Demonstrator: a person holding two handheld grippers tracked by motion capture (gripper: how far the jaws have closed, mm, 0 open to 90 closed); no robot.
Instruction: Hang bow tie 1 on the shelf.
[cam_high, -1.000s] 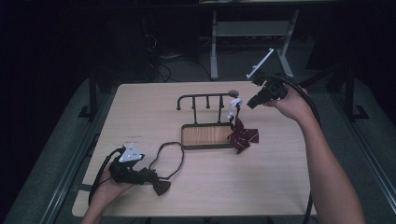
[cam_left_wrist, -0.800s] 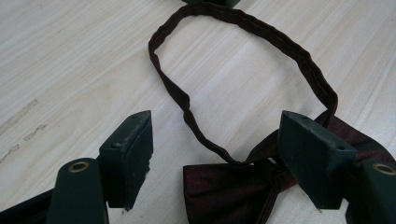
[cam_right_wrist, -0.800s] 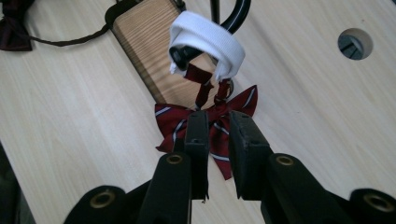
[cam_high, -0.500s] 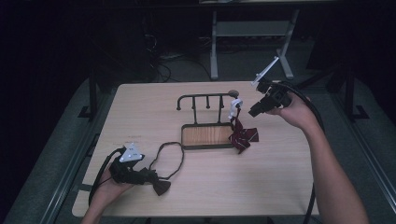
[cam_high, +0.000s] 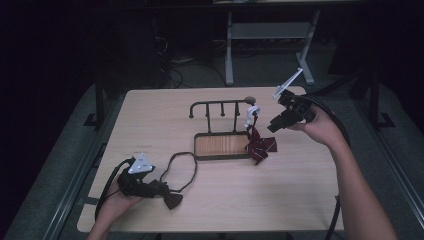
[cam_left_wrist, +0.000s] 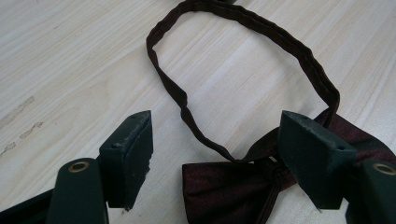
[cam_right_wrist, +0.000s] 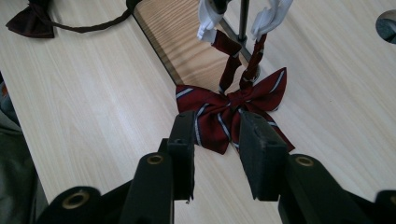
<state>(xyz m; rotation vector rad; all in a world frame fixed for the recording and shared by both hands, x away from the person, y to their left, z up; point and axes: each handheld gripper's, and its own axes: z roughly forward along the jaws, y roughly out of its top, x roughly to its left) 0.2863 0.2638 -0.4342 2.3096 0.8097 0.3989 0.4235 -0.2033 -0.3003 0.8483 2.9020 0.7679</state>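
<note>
High view: left gripper low on the tabletop beside a dark bow tie, strap loop just ahead; right gripper raised just right of a striped bow tie hanging from a black rack. Left gripper view: jaws wide apart, holding nothing, dark bow tie lying between them, loop beyond. Right gripper view: jaws parted a little, empty, striped bow tie just ahead, white strap ends hooked on the rack post. Likely risk: closing on the strap alone, letting the bow swing or snag the rack. No brand, label or writing readable.
</note>
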